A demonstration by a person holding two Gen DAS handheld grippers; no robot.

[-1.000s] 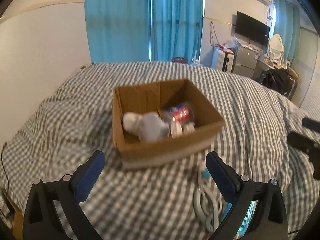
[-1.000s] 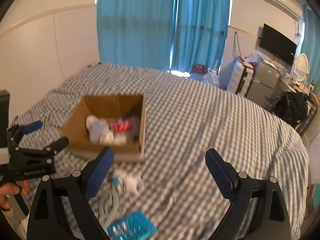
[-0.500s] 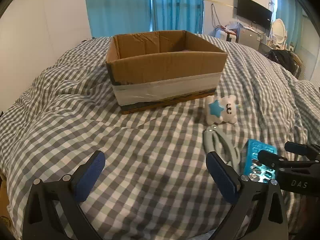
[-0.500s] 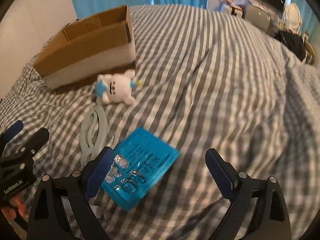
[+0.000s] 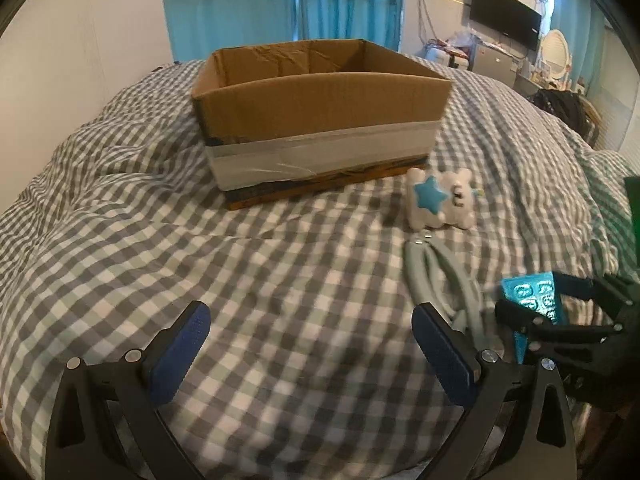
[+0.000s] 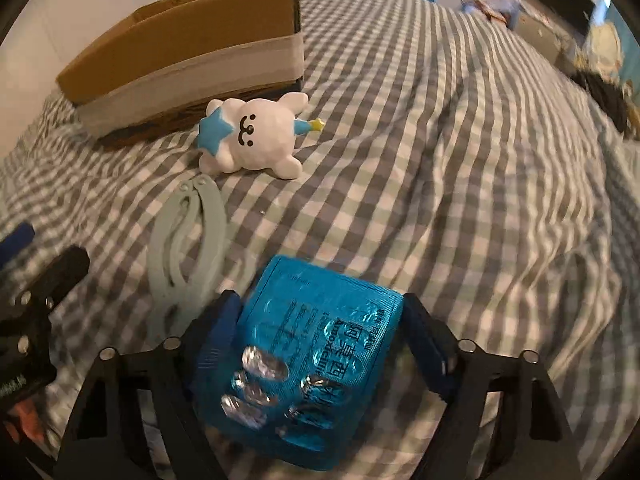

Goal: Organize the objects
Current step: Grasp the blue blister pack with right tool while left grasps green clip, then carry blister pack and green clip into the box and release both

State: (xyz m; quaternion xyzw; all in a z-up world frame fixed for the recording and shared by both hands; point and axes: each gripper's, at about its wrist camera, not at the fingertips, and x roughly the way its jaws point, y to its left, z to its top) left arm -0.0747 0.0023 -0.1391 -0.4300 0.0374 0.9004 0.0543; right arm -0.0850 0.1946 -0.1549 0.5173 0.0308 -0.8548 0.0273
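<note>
- Currently, right gripper (image 6: 320,344) fingers bracket a blue pill blister pack (image 6: 316,352), seemingly clamped on it.
- Left gripper (image 5: 308,344) fingers spread, empty.
- Plush toy (image 6: 252,136), grey clip (image 6: 188,240) lie on the bed, outside cardboard box (image 5: 320,120).

Blue curtains (image 5: 280,0), perhaps daylit; wall television (image 5: 505,25)

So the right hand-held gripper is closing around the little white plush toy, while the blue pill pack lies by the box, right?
Not quite: the two are swapped. The right wrist view shows the right hand-held gripper with its fingers either side of the blue pill pack. The white plush toy is the thing lying on the checked bedspread beside the cardboard box.
</note>
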